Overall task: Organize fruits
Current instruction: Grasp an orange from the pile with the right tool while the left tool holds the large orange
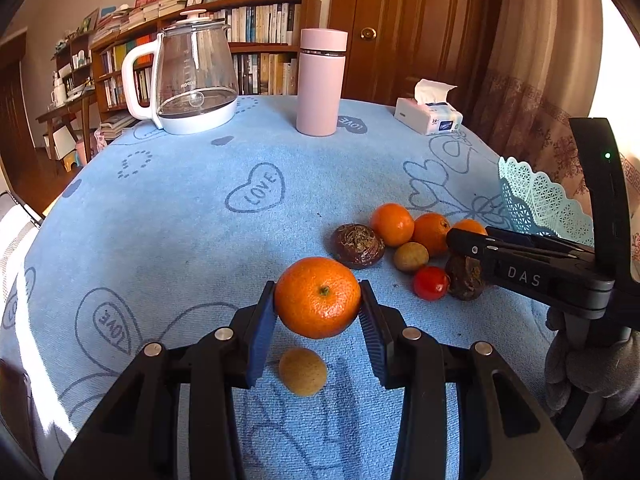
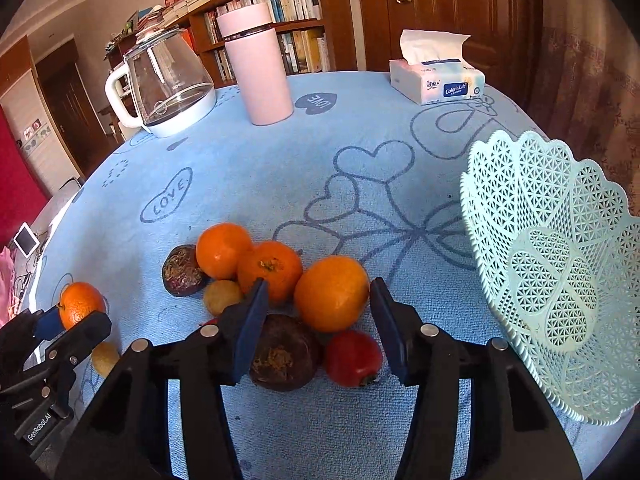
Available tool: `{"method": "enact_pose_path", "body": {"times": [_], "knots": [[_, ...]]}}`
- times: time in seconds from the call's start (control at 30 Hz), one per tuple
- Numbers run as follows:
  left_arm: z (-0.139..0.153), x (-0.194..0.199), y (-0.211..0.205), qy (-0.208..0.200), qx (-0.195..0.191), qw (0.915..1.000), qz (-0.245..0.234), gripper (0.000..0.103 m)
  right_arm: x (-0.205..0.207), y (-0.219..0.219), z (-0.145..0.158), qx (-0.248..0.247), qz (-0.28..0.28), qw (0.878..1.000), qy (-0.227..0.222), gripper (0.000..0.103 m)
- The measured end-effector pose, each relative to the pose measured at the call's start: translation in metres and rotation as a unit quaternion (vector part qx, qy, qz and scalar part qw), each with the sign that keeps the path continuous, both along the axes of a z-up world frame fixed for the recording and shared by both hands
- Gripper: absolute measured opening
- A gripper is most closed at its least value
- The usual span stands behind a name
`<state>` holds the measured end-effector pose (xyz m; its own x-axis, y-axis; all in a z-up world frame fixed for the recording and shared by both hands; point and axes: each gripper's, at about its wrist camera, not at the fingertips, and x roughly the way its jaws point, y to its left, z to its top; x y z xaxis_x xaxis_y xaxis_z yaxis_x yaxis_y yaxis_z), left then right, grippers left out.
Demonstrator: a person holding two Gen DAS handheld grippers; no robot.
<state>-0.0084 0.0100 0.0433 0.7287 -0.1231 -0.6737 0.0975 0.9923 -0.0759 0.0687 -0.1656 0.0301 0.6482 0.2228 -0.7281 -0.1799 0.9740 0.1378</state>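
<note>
Bookshelves (image 1: 256, 36) and a brown door (image 2: 448, 8) stand behind my tabletop (image 1: 192, 216), which wears a blue cloth printed with hearts. At its far side sit a glass kettle (image 1: 188, 76), a pink flask (image 1: 321, 80) and a tissue pack (image 2: 438, 80). My left fingers (image 1: 318, 312) are clamped on an orange (image 1: 318, 298), one blue pad on each side of it, and it looks lifted clear of the cloth, with a small tan fruit (image 1: 303, 371) lying on the cloth beneath it. To the right lies the pile (image 2: 260, 280): three more oranges, two dark wrinkled fruits, another tan one and a red one, all close together or touching. My right fingers (image 2: 318, 320) reach down over that pile and stand apart; one orange (image 2: 331, 294) sits between the pads, and I see a gap on its right side, so nothing is gripped there. A pale green lace basket (image 2: 560, 264) rests just right of the pile, at the tabletop's edge, holding no fruit that I can see.
</note>
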Motion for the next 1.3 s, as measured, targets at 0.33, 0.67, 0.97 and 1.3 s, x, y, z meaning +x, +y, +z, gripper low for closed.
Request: {"method": "enact_pose_path", "body": {"times": [0.33, 0.67, 0.97, 1.3], "knots": [[-0.004, 0.003, 0.003, 0.008, -0.006, 0.9999, 0.007, 0.041, 0.001, -0.016, -0.005, 0.011, -0.019, 1.0, 0.005, 0.051], [-0.008, 0.005, 0.006, 0.013, -0.012, 0.9998, 0.009, 0.041, -0.001, -0.014, -0.005, 0.015, -0.012, 1.0, -0.004, 0.046], [-0.01, 0.005, 0.006, 0.015, -0.013, 0.9998, 0.008, 0.041, -0.003, -0.012, -0.004, 0.031, 0.007, 0.999, -0.011, 0.041], [-0.011, 0.006, 0.008, 0.013, -0.019, 0.9996, 0.016, 0.041, -0.022, -0.011, 0.016, 0.045, 0.015, 0.997, -0.063, 0.041]]}}
